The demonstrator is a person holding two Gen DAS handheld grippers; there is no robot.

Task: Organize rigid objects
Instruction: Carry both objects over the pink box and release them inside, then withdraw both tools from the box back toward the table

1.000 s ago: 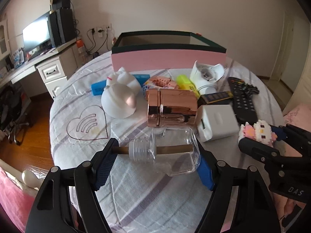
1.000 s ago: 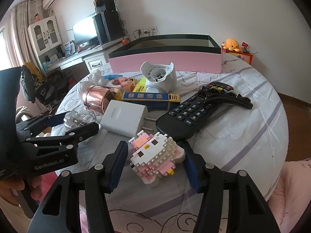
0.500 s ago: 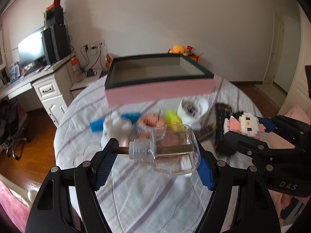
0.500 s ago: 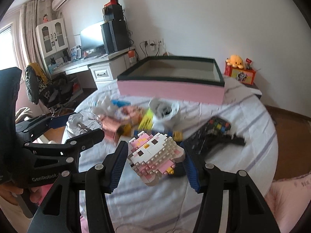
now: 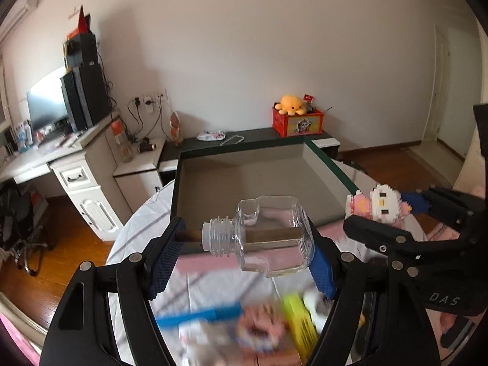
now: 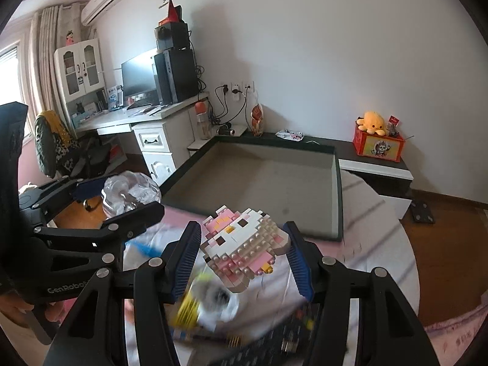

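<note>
Our left tongs (image 5: pixel 244 244) are clamped on a clear plastic bottle (image 5: pixel 268 235) lying sideways with a wooden stick through its neck, and our right tongs (image 6: pixel 244 253) are clamped on a pink-and-white brick-built cat figure (image 6: pixel 244 250), both lifted off the round table (image 6: pixel 381 244). At twelve o'clock from both we see the large open box (image 6: pixel 274 183) with dark green rim and pink outer wall, its grey floor bare. Down at six o'clock, blurred, lie a black remote (image 6: pixel 274 341), a yellow packet (image 5: pixel 299 320) and a blue strip (image 5: pixel 195 317).
</note>
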